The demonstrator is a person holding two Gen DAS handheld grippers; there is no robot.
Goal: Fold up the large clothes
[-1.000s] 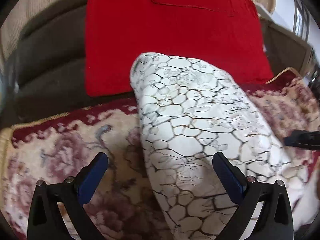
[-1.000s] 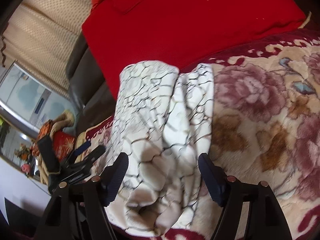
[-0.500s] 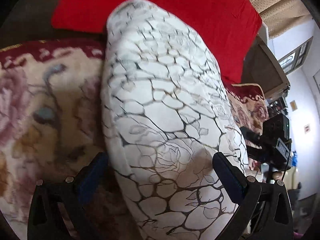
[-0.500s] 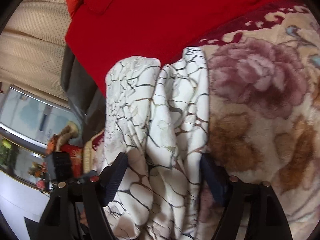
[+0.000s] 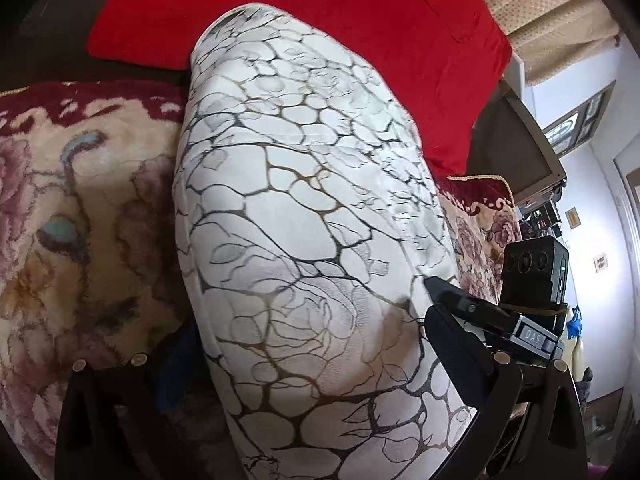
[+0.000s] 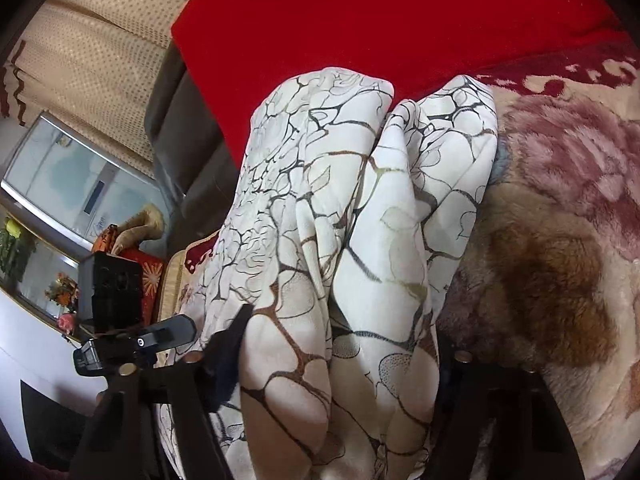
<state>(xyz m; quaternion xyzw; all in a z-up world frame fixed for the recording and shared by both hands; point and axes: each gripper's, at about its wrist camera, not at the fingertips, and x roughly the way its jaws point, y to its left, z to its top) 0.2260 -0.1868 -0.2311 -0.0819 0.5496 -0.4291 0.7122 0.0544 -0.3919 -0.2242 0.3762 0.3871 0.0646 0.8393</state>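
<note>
A: Where is the garment [image 5: 304, 248] right now?

B: It lies as a long folded bundle on the flowered blanket [image 5: 80, 208], its far end against the red cushion [image 5: 360, 40]. The left gripper [image 5: 308, 392] and the right gripper [image 6: 332, 380] come at it from opposite sides.

A: Why both at once?

B: My guess is that a bundle this long sags in the middle, so one holder on each side keeps the layers stacked while it is folded over or carried.

A: Are the fingers closed on it?

B: Each pair is spread wide with the cloth bulging between them. The left fingers [image 5: 452, 352] straddle the smooth top face; the right fingers [image 6: 224, 360] straddle the side where two folds meet in a crease. Nothing looks pinched yet.

A: Why the wide spread?

B: Probably to take in the full thickness. A narrow bite might catch only the top layer and peel the fold open.
</note>
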